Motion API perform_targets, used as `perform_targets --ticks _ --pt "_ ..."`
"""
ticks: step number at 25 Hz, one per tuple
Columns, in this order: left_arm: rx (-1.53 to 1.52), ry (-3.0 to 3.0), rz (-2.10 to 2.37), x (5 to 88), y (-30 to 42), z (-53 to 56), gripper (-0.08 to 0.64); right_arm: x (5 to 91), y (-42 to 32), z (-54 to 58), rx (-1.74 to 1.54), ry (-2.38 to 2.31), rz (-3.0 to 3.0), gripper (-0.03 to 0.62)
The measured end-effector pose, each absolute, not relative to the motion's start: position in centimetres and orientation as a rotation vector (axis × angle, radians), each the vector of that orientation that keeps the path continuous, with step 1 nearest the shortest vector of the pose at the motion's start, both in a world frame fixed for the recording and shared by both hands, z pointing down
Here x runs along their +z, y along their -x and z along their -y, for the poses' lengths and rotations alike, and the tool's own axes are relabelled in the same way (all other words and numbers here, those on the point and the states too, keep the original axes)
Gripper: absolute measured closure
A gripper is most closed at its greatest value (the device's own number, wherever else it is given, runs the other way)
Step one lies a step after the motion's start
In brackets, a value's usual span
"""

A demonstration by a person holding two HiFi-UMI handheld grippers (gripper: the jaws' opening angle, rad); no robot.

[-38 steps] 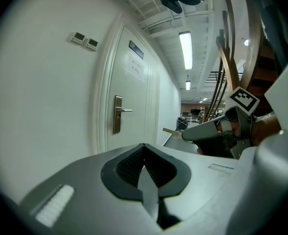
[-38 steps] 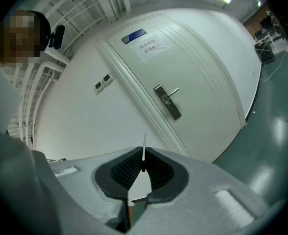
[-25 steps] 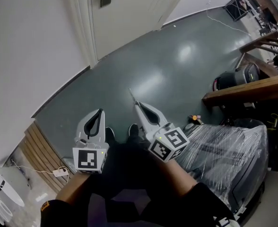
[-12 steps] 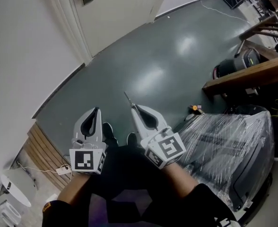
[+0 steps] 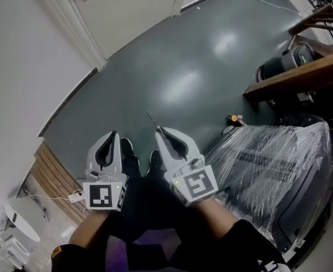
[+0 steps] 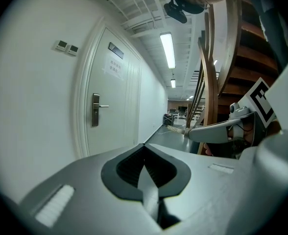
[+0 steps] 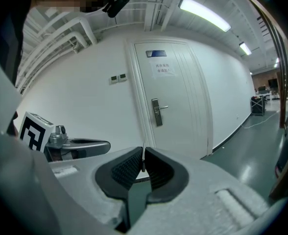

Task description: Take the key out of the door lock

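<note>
- Step in hand: judging from these views, the key is already out of the lock. It shows as a thin metal sliver standing upright between the jaws of the right gripper, well apart from the door.
- In the head view the same key pokes out past the right gripper's tip as a fine light rod over the dark green floor.
- The lock plate, with its lever handle, sits on the white door ahead. Whether anything remains in the keyhole is too small to tell.
- Right jaws: almost together, with only a narrow slit between the ribbed pads, pinching the key.
- Left gripper: its jaws are closed tip to tip, with nothing between them. It is held just beside the right one, pointing slightly downward.
- Next move, as a judgement: only carrying the key off or putting it down seems left. That calls for a steady, unrelaxed pinch, since such a thin blade could swivel or slip out.
- No table shows nearby, only a plastic-wrapped bulk to the right.
</note>
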State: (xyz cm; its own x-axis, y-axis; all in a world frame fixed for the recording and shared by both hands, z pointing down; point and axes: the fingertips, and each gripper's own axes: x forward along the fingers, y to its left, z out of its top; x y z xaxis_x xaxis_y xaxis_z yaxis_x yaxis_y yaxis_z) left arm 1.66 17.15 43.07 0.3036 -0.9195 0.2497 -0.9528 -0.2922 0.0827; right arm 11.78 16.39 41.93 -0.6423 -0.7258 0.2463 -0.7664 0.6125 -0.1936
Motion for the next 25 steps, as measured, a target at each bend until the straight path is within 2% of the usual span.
perform_targets --ticks 25 --pt "0.216 -2.380 1.693 44.9 -4.9 -18.7 0.545 43.6 -15.1 -18.9 0.274 -1.280 2.605 0.578"
